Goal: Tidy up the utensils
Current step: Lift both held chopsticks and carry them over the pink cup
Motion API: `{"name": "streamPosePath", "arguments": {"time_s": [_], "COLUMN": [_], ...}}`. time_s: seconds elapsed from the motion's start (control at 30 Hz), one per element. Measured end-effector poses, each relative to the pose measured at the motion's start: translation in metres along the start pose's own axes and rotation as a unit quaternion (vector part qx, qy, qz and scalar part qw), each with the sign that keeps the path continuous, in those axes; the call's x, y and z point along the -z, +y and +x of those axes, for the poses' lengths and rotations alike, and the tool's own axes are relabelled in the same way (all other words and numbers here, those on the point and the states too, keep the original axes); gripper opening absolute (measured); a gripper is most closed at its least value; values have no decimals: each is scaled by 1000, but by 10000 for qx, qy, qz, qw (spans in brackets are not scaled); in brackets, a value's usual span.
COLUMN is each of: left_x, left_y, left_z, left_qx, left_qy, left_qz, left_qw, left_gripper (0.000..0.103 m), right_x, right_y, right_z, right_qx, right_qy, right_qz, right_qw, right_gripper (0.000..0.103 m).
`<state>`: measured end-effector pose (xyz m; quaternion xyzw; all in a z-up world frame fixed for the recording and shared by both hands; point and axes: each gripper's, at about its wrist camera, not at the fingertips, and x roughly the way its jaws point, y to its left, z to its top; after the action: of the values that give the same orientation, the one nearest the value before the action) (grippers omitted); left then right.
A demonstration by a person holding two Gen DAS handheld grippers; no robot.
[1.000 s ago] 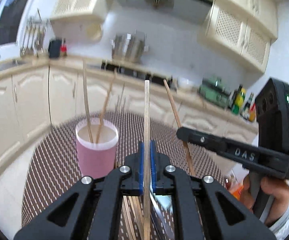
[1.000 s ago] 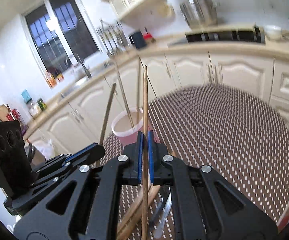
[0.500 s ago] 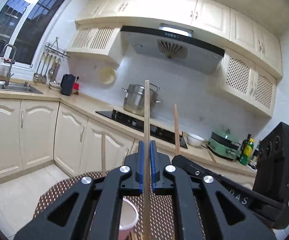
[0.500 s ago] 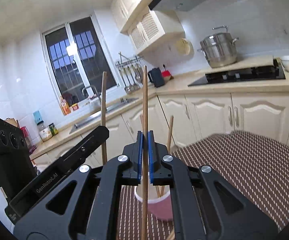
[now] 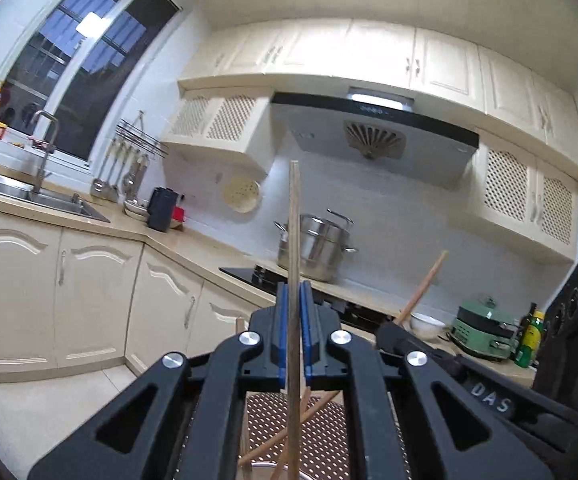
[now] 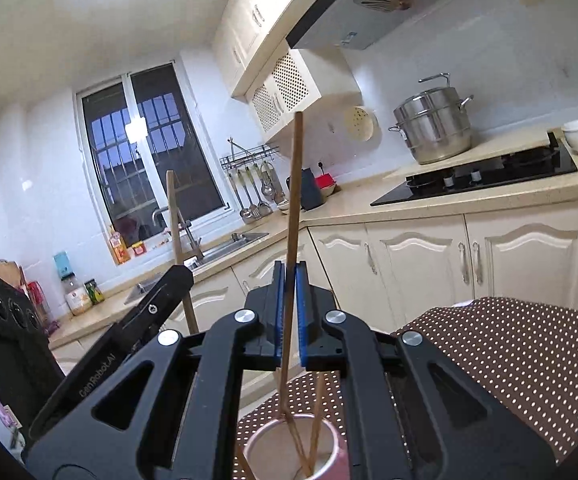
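Note:
My left gripper [image 5: 293, 320] is shut on a pale wooden chopstick [image 5: 293, 240] that stands upright between its blue pads. My right gripper [image 6: 289, 304] is shut on a darker wooden chopstick [image 6: 295, 200], also upright, with its lower end in the pink cup [image 6: 329, 456]. The cup stands below the right gripper on the brown dotted tablecloth [image 6: 529, 368] and holds a few more chopsticks. In the left wrist view the right gripper [image 5: 405, 334] shows at the right with its chopstick [image 5: 425, 284] tilted. In the right wrist view the left gripper [image 6: 161, 292] shows at the left.
Kitchen counter runs behind, with a sink [image 5: 29, 196], a black hob [image 6: 485, 174] and a steel steamer pot [image 6: 433, 128]. Cream cabinets [image 6: 429, 256] stand below the counter. A range hood [image 5: 373, 132] hangs above. More chopsticks [image 5: 289, 444] lie under the left gripper.
Both grippers have tilted upward, so the table and cup sank out of the left view. Both chopsticks stay clamped. The right chopstick's lower end now sits in the cup.

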<state>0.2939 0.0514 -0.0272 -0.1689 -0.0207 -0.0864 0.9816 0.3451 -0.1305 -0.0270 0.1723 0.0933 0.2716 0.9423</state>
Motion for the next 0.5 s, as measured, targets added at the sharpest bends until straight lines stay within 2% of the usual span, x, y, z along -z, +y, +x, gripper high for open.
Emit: {"name": "streamPosePath", "arguments": {"time_s": [0.13,0.4,0.5], "left_x": [-2,-4,-3], "left_y": [9,14,12], "left_z": [0,-5,-4], "left_qx": [1,-143,-199], "left_qy": [-71,-314,-378], "left_qz": [-219,-339,-242], "left_qw": [9997,9988,9988], "left_gripper": [6,6,6], "right_x": [0,-5,-4], "right_y": [0,4,7], "right_z": [-6,-25,-29], "right_qx": [-22,-23,8], "right_qy": [41,97,133], "right_qz": [-50,-223,-338], "right_qw": [10000,9997,9993], "right_gripper": [6,5,5]}}
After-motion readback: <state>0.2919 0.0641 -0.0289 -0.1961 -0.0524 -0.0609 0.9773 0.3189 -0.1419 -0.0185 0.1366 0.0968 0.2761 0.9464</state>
